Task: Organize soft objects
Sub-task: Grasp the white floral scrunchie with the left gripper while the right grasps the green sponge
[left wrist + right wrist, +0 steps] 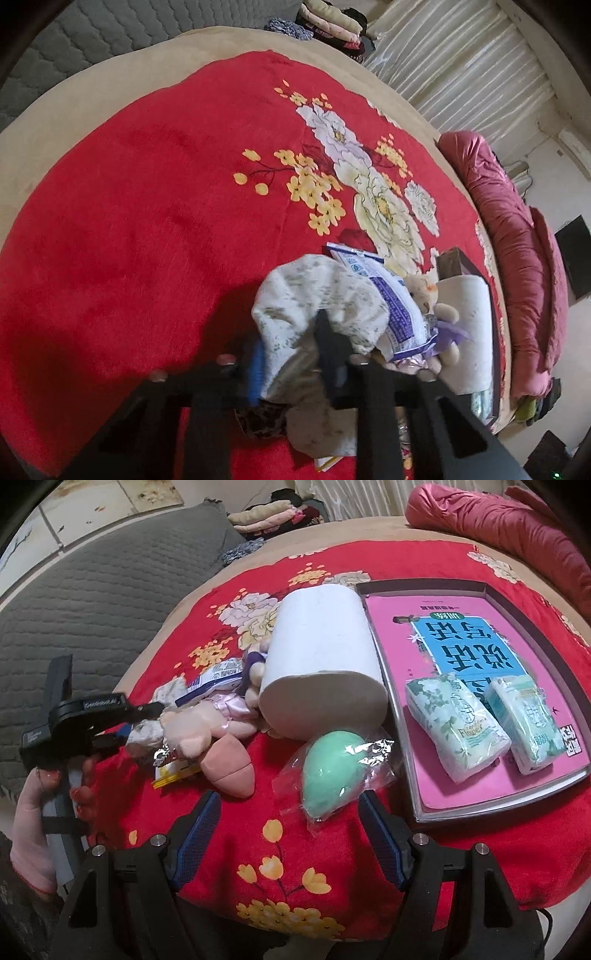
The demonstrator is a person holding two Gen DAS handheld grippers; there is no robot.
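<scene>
Seen across the right wrist view, from its left edge: a hand [55, 786] in a pale pink sleeve, wrapped round the handle of the left gripper [147, 716], black, reaching in toward a heap of soft things on the red flowered blanket [288, 867]. In the left wrist view, left gripper [291, 350] pinching a white, faintly flowered cloth [314, 295], the fabric bunched between the blue-padded fingers [256, 363] and draped over them (pads pressed on the cloth, no gap showing). Just right of that cloth, a white packet with blue print [391, 295], then a small beige plush [432, 299] with a purple ribbon.

Further right in the right wrist view: a pink plush [199, 725] lying on the heap, a peach-coloured sponge [231, 768] just in front of it, a big white paper roll [321, 657] on its side behind. Next, a mint green sponge [328, 768] in clear wrapping, flat on the blanket, near the roll.

Right gripper [288, 838] low over the blanket, fingers [195, 834] spread wide and empty, the green sponge just ahead of them, nearer the right-hand finger.

Rightmost, a shallow tray [491, 590] lined with a pink book, two tissue packs [454, 720] side by side on it.
</scene>
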